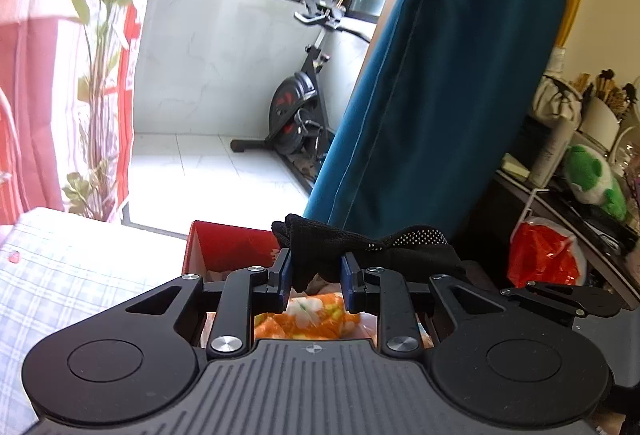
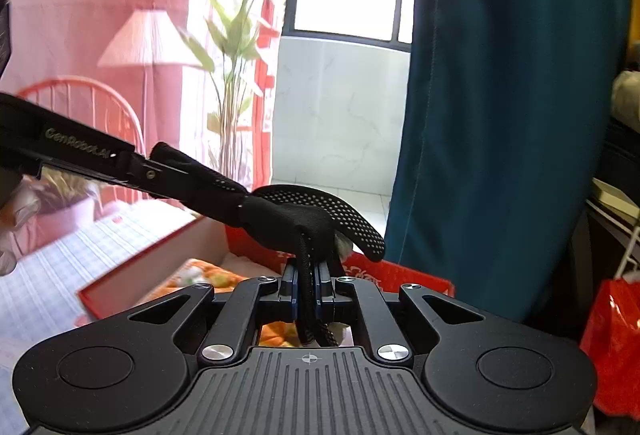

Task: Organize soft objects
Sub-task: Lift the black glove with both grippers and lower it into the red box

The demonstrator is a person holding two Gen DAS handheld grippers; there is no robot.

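Note:
A black glove with white grip dots (image 1: 360,247) hangs between both grippers. My left gripper (image 1: 316,277) holds one end of it between its blue pads, jaws partly apart around the bunched fabric. My right gripper (image 2: 307,281) is shut tight on the other end of the glove (image 2: 296,223). The left gripper also shows in the right wrist view (image 2: 148,167), coming in from the left. Both are held above an open red box (image 2: 152,255) that holds an orange floral cloth (image 1: 308,319), which also shows in the right wrist view (image 2: 200,275).
The box stands on a blue-checked bed cover (image 1: 68,283). A teal curtain (image 1: 440,95) hangs just behind. A shelf with a green plush toy (image 1: 592,179) and a red bag (image 1: 540,255) is at right. A plant (image 2: 236,83) and an exercise bike (image 1: 300,107) stand farther back.

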